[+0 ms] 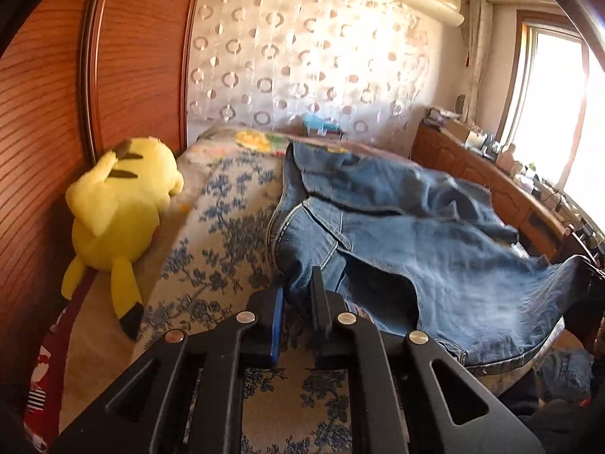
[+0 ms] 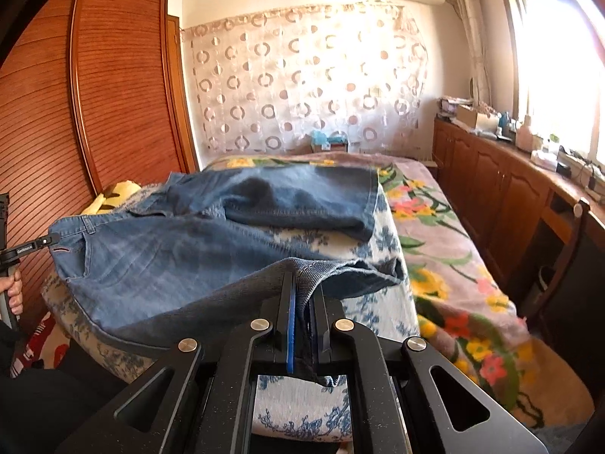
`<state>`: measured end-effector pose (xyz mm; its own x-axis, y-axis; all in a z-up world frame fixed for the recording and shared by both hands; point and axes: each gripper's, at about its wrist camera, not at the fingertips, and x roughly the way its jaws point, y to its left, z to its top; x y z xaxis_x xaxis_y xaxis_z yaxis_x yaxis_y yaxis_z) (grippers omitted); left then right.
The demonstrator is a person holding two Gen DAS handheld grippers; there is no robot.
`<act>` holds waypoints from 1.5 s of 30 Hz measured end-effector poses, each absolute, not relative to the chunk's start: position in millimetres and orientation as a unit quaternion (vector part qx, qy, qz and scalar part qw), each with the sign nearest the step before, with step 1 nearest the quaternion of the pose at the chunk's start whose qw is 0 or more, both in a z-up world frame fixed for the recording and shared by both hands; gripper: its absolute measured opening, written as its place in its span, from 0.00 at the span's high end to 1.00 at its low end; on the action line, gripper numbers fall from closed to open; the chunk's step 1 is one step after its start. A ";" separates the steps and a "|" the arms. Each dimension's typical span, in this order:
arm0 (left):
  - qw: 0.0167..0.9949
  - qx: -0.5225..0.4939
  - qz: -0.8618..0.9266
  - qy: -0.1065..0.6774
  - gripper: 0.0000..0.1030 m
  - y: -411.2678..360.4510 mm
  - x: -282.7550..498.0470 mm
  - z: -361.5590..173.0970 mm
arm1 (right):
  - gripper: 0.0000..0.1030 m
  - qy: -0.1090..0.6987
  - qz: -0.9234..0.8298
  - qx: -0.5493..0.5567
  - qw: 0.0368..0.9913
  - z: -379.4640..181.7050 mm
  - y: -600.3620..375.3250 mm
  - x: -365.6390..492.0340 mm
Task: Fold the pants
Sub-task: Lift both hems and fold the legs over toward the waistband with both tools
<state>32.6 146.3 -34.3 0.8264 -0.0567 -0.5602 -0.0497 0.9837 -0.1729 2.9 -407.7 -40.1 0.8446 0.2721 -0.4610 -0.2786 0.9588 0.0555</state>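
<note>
Blue jeans (image 1: 416, 257) lie spread across the bed, partly lifted at both ends. In the left wrist view my left gripper (image 1: 298, 283) is shut on the waistband end, with denim bunched between its fingers. The right wrist view shows my right gripper (image 2: 302, 283) shut on a leg hem of the jeans (image 2: 170, 261), which rises in a ridge to the jaws. The other leg lies folded back across the bed behind it. At that view's left edge the left gripper (image 2: 49, 240) pinches the waistband corner, with a hand (image 2: 11, 291) on its handle.
A yellow plush toy (image 1: 121, 204) lies against the wooden wardrobe (image 1: 45, 113) left of the bed. The bed has a blue-floral cover (image 1: 227, 227) and a flowered blanket (image 2: 435, 246). Wooden cabinets (image 2: 491, 196) with clutter run under the window on the right.
</note>
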 end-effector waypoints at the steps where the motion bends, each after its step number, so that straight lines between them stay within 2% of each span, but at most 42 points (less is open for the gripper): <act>1: 0.953 -0.090 -0.001 0.289 0.88 147.9 30.1 -30.0 | 0.95 0.236 0.144 -0.007 0.961 -37.4 -408.6 2.4; 17: 0.974 -0.089 0.011 0.207 0.90 166.1 -17.9 36.1 | 0.95 0.180 0.173 -0.003 0.968 -15.0 -418.9 -6.0; 22: 0.973 -0.085 0.007 0.217 0.90 160.7 -9.0 25.9 | 0.95 0.168 0.171 -0.003 0.971 -23.5 -425.0 1.3; 36: 0.968 -0.086 -0.010 0.236 0.90 147.8 23.1 1.7 | 0.95 0.213 0.143 -0.019 0.966 -65.2 -405.2 63.8; 45: 0.972 -0.070 -0.024 0.225 0.90 136.5 70.2 15.2 | 0.95 0.191 0.140 -0.018 0.971 -44.7 -399.3 99.5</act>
